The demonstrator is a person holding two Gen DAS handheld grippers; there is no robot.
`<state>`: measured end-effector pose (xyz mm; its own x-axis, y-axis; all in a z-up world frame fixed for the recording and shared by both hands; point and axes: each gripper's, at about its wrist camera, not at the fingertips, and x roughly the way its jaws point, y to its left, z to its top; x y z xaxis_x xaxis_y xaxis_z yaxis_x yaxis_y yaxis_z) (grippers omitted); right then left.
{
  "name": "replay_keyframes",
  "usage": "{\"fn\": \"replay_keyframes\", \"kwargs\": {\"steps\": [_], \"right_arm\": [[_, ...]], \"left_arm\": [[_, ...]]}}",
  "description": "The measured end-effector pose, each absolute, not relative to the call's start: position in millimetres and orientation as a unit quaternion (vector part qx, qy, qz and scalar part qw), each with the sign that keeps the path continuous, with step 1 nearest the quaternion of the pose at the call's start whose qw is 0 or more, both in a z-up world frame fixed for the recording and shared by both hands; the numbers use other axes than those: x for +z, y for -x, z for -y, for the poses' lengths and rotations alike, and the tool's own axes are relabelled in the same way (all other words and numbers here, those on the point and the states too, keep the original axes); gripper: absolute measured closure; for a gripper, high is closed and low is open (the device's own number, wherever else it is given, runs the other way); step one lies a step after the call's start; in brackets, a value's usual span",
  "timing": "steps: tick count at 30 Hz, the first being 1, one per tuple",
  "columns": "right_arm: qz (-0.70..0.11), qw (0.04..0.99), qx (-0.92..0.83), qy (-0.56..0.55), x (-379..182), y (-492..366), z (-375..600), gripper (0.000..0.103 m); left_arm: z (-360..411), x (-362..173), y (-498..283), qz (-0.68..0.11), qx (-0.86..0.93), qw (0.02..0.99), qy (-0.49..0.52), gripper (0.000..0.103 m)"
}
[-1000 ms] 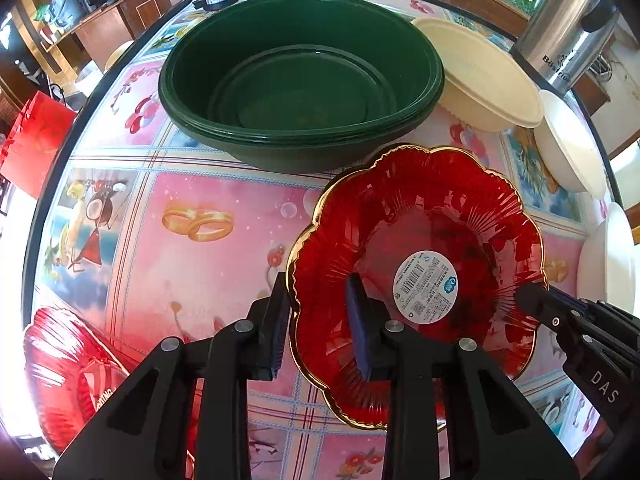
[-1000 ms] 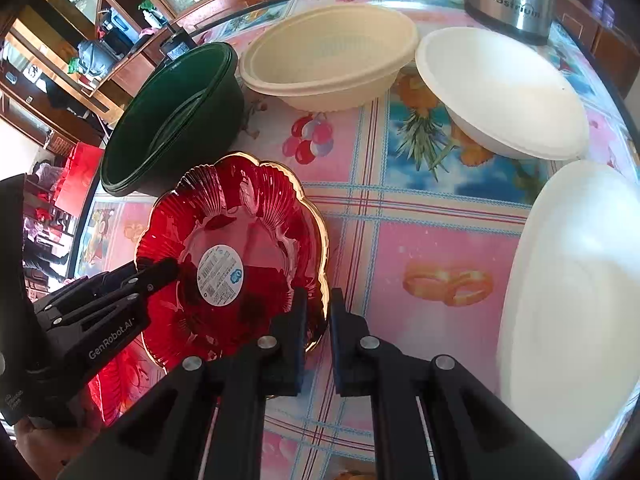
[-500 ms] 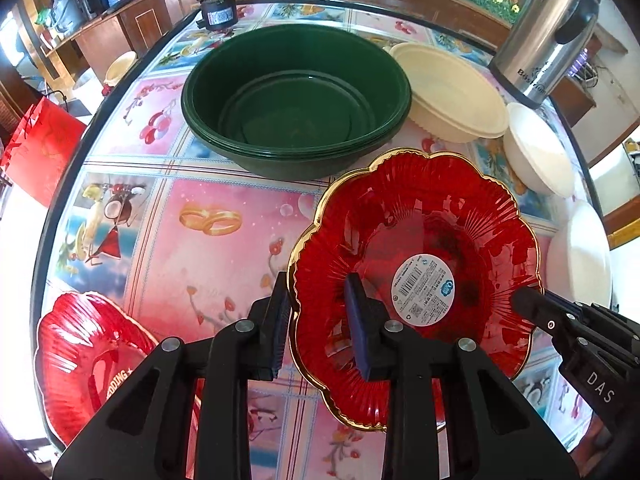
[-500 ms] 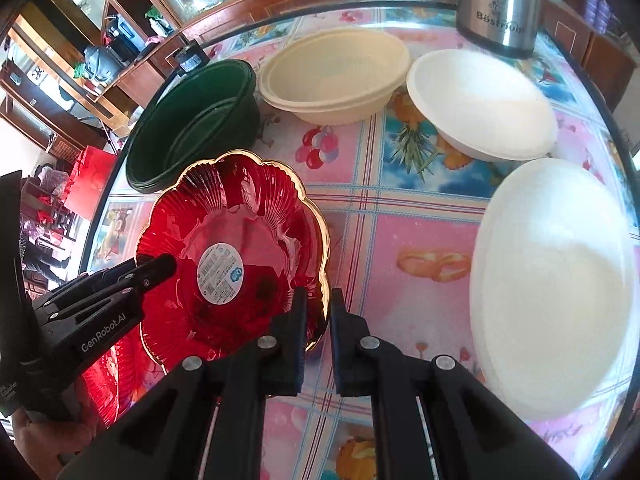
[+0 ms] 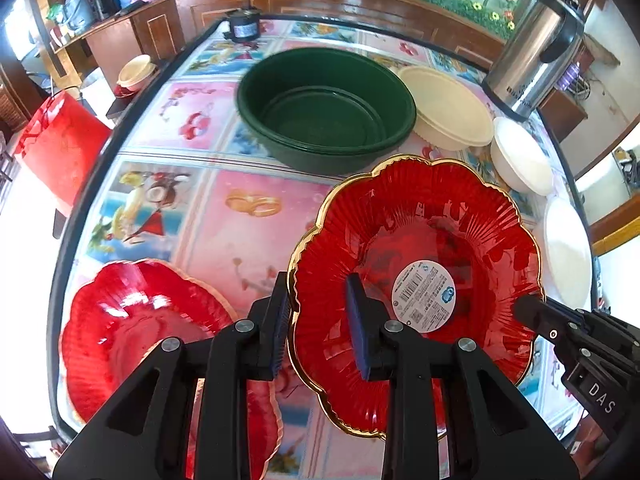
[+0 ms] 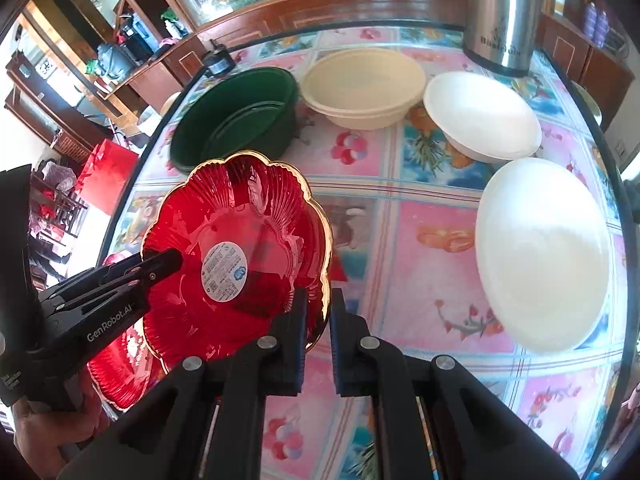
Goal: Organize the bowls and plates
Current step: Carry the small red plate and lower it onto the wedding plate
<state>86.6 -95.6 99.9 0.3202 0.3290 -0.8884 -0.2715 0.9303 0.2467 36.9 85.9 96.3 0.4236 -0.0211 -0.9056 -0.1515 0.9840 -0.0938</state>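
A red scalloped plate with a gold rim and a white sticker [image 5: 416, 256] [image 6: 236, 248] is held up above the table by both grippers. My left gripper [image 5: 318, 316] is shut on its left rim; it shows in the right wrist view [image 6: 160, 264]. My right gripper [image 6: 318, 320] is shut on the opposite rim and enters the left wrist view [image 5: 528, 312]. A second red plate [image 5: 136, 328] [image 6: 120, 376] lies on the table below and to the left.
Green stacked bowls [image 5: 326, 108] [image 6: 236, 112], a cream bowl [image 5: 448, 112] [image 6: 364, 84], a white bowl [image 5: 520, 156] [image 6: 480, 116] and a white plate [image 5: 568, 252] [image 6: 544, 256] stand on the glass table [image 5: 240, 208]. A steel kettle [image 5: 536, 48] [image 6: 504, 12] stands at the back.
Both grippers have lifted the red plate higher and drawn back toward the near left; the second red plate has come more into view below.
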Motion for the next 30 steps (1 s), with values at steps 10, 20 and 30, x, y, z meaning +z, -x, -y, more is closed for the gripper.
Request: {"fn": "replay_keyframes", "kwargs": {"steps": [10, 20, 30], "right_arm": [[-0.538, 0.815, 0.215, -0.011, 118, -57, 55, 0.095], [-0.537, 0.807, 0.247, 0.013, 117, -42, 3, 0.095], [-0.549, 0.791, 0.269, 0.033, 105, -31, -37, 0.095]], "left_arm": [[-130, 115, 0, -0.52, 0.06, 0.847, 0.09, 0.077], [-179, 117, 29, -0.519, 0.094, 0.843, 0.102, 0.076], [-211, 103, 51, -0.532, 0.118, 0.832, 0.105, 0.076]]}}
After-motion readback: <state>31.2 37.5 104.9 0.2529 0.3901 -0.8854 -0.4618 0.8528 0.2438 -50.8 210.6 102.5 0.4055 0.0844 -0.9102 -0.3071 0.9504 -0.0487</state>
